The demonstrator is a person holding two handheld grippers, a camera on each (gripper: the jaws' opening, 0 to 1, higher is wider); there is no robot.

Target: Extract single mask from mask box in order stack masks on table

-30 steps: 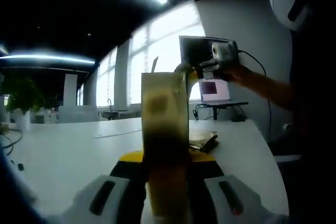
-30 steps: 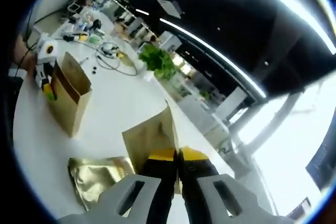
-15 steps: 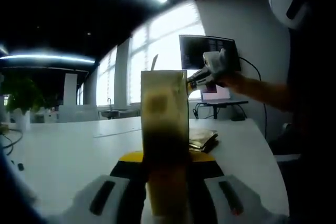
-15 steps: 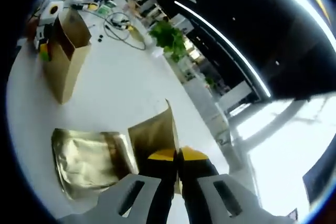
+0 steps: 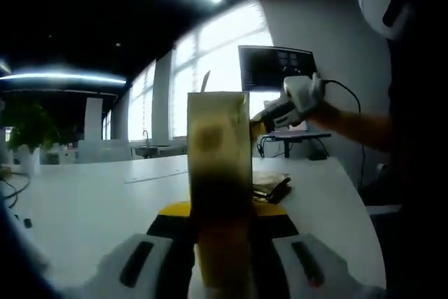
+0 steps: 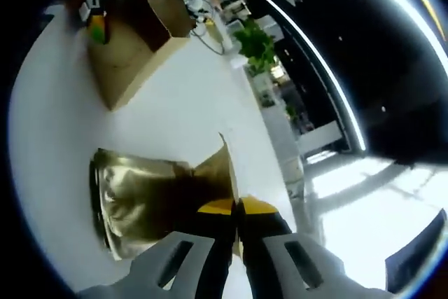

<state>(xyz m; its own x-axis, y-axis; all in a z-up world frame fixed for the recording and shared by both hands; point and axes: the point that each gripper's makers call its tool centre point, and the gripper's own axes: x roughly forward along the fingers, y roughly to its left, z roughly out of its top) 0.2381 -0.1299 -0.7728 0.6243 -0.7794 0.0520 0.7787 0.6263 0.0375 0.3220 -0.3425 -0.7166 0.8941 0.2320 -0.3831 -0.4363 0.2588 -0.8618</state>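
Observation:
My left gripper [image 5: 221, 223] is shut on a tall tan mask box [image 5: 218, 152], held upright on the white table [image 5: 84, 201]. The box's mouth is open in the right gripper view, mask box [image 6: 129, 43], with the left gripper [image 6: 98, 15] at its side. My right gripper [image 6: 236, 209] is shut on the edge of a gold mask packet [image 6: 213, 173]. It hovers just over a stack of gold packets [image 6: 133, 197] lying flat on the table. In the left gripper view the right gripper [image 5: 290, 105] hangs above that stack of packets [image 5: 269, 185], held by a hand.
A dark monitor [image 5: 276, 68] and a laptop stand behind the table's far edge. Cables and small items [image 6: 203, 12] lie beyond the box, with a green plant [image 6: 259, 43] further off. The person's forearm [image 5: 357, 127] reaches in from the right.
The right gripper, still pinching the packet, has dropped lower and nearer the gold stack. The left gripper and the box have stayed put.

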